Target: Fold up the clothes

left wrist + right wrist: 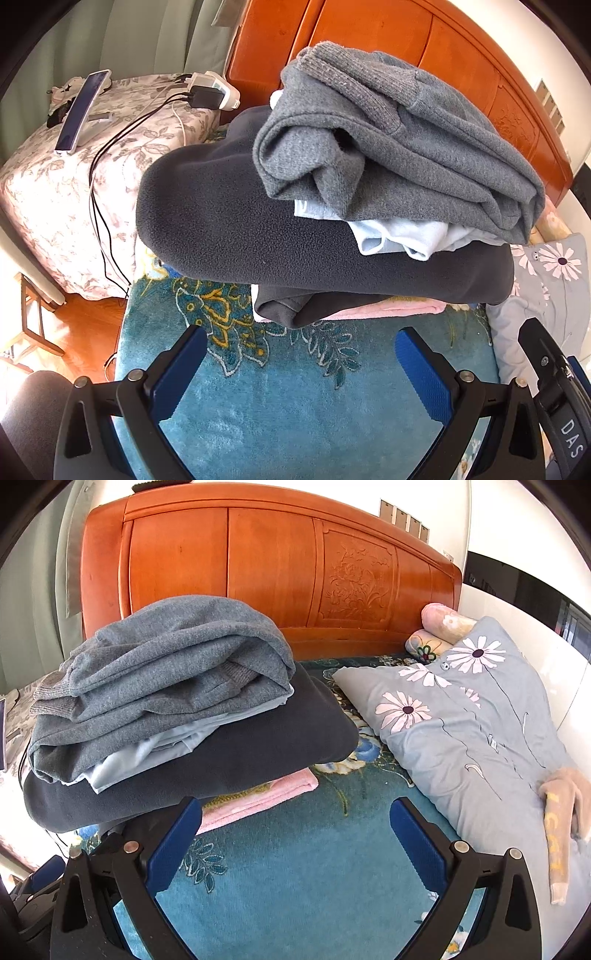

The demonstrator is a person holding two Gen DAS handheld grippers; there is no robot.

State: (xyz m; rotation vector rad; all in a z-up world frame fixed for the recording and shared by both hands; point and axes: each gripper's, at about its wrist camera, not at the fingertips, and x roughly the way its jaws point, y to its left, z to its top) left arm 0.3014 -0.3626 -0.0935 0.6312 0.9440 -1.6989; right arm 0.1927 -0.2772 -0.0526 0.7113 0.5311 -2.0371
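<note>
Both the left gripper (301, 354) and right gripper (295, 827) are gaping wide, holding nothing. A stack of clothes (332, 206) is sitting mid-frame on the blanket (295, 398).

Both wrist views look closely toward the headboard (258, 565), sharing the clothes stack (332, 206).

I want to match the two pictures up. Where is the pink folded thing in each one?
Left wrist view: the pink folded cloth peeks out at centre right, under the dark fleece.
Right wrist view: it lies left of centre, at the bottom of the pile, above the left finger.
Shared landmark: the orange wooden headboard behind the pile.
</note>
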